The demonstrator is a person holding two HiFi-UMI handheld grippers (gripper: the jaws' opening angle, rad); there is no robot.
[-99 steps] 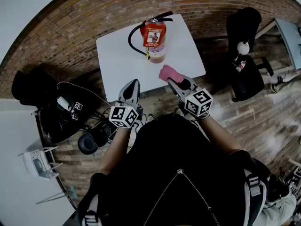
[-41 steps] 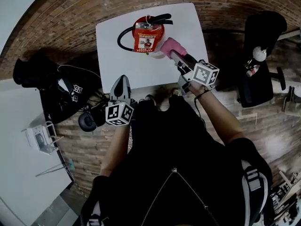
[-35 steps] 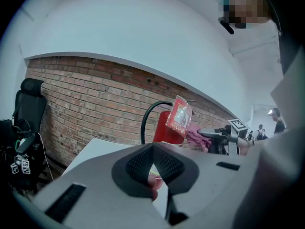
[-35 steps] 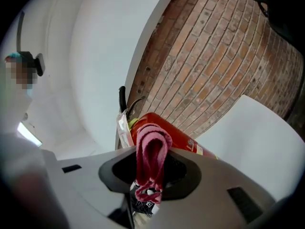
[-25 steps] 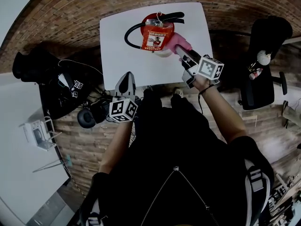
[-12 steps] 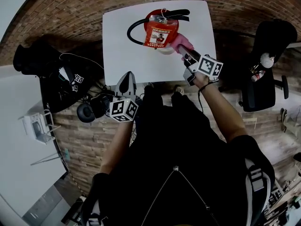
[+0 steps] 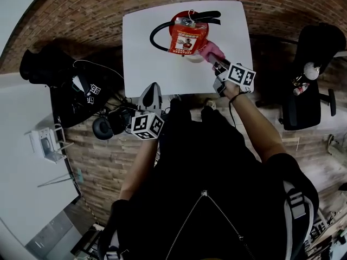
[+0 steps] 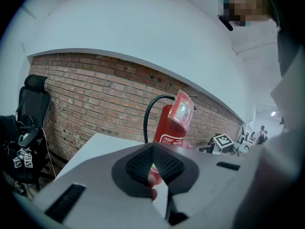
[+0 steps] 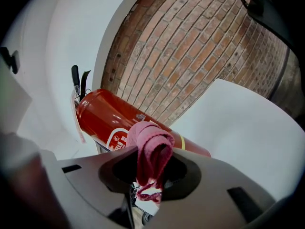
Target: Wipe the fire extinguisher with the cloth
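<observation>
On table (image 7: 146, 64): fire extinguisher (image 7: 187, 34) upright, just ahead of right gripper (image 7: 218, 64). Between its jaws: cloth (image 7: 210, 50), against extinguisher's side. Left gripper (image 7: 152, 89) at table's near edge, jaws together, extinguisher ahead, well apart.

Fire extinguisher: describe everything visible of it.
The fire extinguisher is a red, metal-looking cylinder standing upright on the white table. A black hose loops from its top down one side, black levers sit on top, and a white printed label marks its body. The pink cloth, clamped in the right gripper, appears pressed against its side.
</observation>
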